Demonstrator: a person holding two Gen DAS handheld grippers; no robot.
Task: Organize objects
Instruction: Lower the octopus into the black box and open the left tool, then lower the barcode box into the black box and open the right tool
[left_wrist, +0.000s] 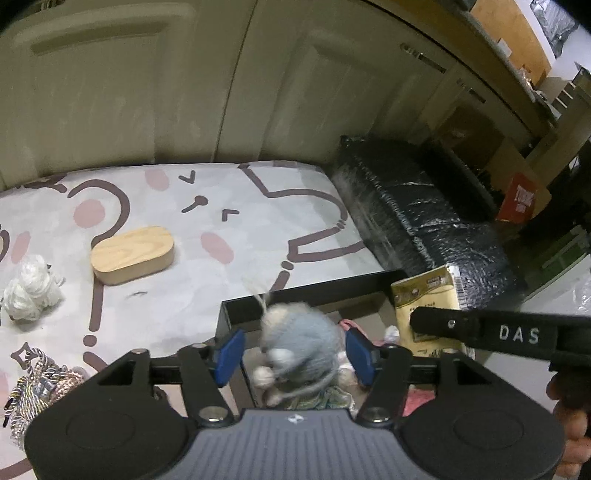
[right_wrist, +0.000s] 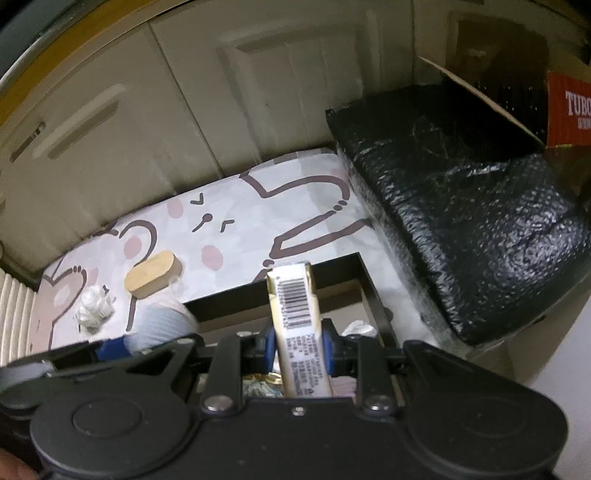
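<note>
Printed cloth, pale grey with brown cartoon outlines and pink blotches, covers the worktop that carries everything, set against cream cabinet doors. Beside it on the right sits a long block wrapped in crinkled black plastic film, apparently stored out of the way. At the near edge stands an open black rectangular bin already holding soft items, so it looks like the collecting place for this tidy-up.

Further back lies a pale oval wooden block, flat and untouched, with a crumpled white wad of thread or paper to its left and a coil of multicoloured braided cord at the near left edge; all three seem to be waiting for their turn.

Over the bin, the left gripper hangs with its blue pads spread, clear of the sides of a fuzzy grey-blue ball of yarn, which is blurred and appears to be dropping into the bin rather than held.

Just to the right, the right gripper pinches a slim gold-and-white packet with a barcode by its lower half, upright above the bin's interior, probably so it can go in endwise next to the yarn.
</note>
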